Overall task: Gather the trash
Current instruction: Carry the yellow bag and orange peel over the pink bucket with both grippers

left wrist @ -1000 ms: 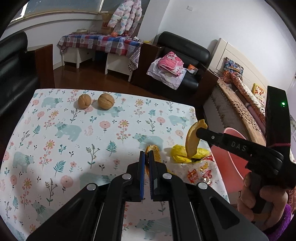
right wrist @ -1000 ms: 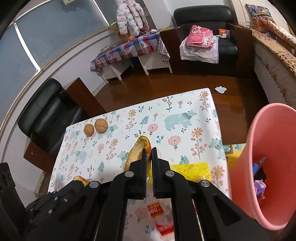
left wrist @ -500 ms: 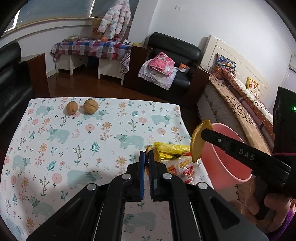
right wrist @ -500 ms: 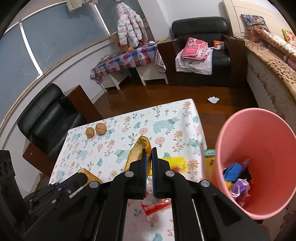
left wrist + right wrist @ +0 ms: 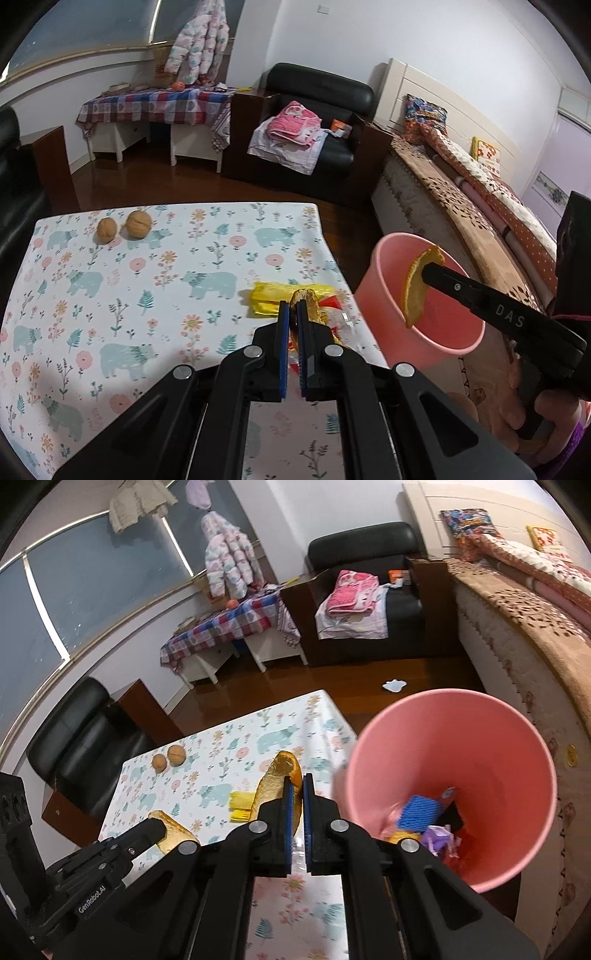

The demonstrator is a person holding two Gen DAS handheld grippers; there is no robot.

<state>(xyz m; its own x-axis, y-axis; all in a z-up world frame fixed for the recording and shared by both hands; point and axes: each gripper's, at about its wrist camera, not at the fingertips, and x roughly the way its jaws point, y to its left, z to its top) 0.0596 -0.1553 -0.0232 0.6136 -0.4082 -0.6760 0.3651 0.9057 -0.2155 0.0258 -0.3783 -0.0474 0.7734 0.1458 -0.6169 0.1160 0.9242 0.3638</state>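
Note:
My left gripper [image 5: 293,308] is shut on a piece of orange peel [image 5: 308,304], held above the table's right edge; in the right wrist view that gripper [image 5: 162,821] holds the same peel [image 5: 173,830] at lower left. My right gripper [image 5: 297,781] is shut on a second, curved orange peel [image 5: 275,786], just left of the pink trash bin [image 5: 461,720]. From the left wrist camera this peel [image 5: 415,286] hangs over the bin's [image 5: 380,295] rim at the right gripper's tip [image 5: 426,267]. A yellow wrapper [image 5: 269,299] and a clear red-printed wrapper [image 5: 338,321] lie on the table.
Two walnuts [image 5: 127,227] rest at the far left of the floral tablecloth [image 5: 147,277]. The bin holds blue, purple and red trash [image 5: 424,819]. A bed [image 5: 461,206] runs along the right. A black armchair [image 5: 314,122] stands behind, and a white scrap [image 5: 394,685] lies on the floor.
Both grippers have moved right with their peels. The right one went from above the table to the bin's rim. The bin now looms larger in both views.

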